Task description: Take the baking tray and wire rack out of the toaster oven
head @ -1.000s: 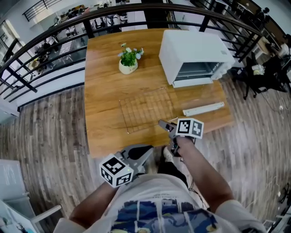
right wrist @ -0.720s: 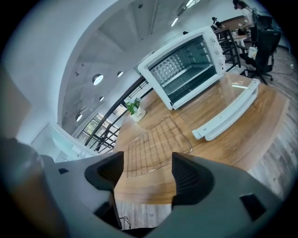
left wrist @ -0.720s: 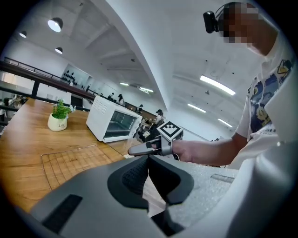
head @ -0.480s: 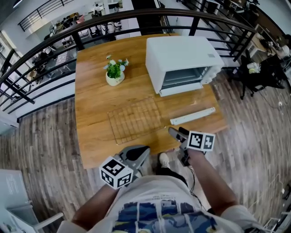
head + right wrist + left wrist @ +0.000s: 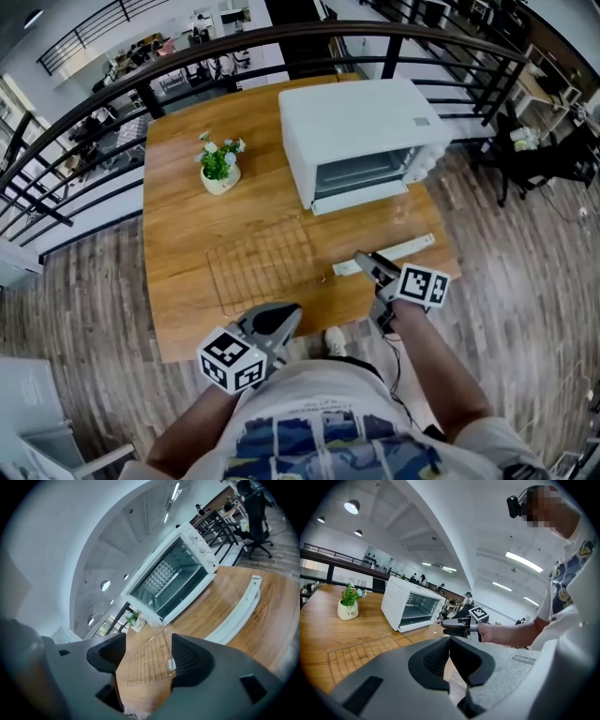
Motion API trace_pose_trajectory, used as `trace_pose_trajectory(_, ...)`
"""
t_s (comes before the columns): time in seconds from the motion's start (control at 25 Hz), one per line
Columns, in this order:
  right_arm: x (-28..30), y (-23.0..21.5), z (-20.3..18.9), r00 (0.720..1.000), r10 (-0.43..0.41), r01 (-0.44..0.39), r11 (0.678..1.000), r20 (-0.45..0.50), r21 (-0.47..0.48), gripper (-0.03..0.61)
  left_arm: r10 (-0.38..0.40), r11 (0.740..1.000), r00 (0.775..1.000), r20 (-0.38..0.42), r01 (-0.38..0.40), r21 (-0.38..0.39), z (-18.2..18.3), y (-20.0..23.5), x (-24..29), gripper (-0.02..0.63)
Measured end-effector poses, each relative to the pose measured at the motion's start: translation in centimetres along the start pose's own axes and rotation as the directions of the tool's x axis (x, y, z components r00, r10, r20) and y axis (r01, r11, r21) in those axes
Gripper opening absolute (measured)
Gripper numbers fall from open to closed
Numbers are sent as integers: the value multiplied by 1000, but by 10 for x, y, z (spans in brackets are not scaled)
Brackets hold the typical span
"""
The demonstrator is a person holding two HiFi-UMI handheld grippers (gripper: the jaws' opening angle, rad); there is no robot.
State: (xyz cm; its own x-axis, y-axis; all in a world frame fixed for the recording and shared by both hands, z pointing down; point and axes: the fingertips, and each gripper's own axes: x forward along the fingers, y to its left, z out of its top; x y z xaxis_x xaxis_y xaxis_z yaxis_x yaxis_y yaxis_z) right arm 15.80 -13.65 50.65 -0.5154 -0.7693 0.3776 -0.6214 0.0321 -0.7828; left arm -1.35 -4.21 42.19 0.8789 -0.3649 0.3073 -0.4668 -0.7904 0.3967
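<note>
The white toaster oven (image 5: 356, 122) stands at the table's back right with its front open; I cannot make out a baking tray in its dark inside (image 5: 173, 578). The wire rack (image 5: 262, 262) lies flat on the wooden table in front of it. My right gripper (image 5: 366, 261) hovers open at the front edge, right of the rack; its jaws have just been closing, with nothing between them. In the right gripper view the rack (image 5: 147, 660) shows beyond the gap. My left gripper (image 5: 289, 314) is shut and empty, held off the table's front edge.
A long white bar (image 5: 389, 253) lies in front of the oven, just beyond the right gripper. A small potted plant (image 5: 217, 167) stands at the back left. A dark railing (image 5: 234, 42) runs behind the table (image 5: 178, 216), with plank floor around it.
The right gripper has left the rack's near corner and moved right and up toward the white bar. The left gripper has shifted right along the table's front edge. The rack lies still.
</note>
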Motion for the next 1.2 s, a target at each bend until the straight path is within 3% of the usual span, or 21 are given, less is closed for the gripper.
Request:
trace_pose_trajectory(0.12,7,-19,20,999,24,-28,993,39,118,288,17,1000,1000,-4,-17,23,6,0,11,5)
trace_pose_trajectory(0.28,19,-40,51,997,46,-51,996,69,78,285,44,999,999,-8,-43,21,11,5,23,5)
trace_pose_trajectory(0.56,34,-71,82,995,29,-47,981,101,187,279,97,995,995,-2,-97,2,14,12,39,5)
trace_pose_trajectory(1.2,102,-116,136,978,132,-182,921,165,343,250,221,974,975,0,-221,-54,18,27,54,5)
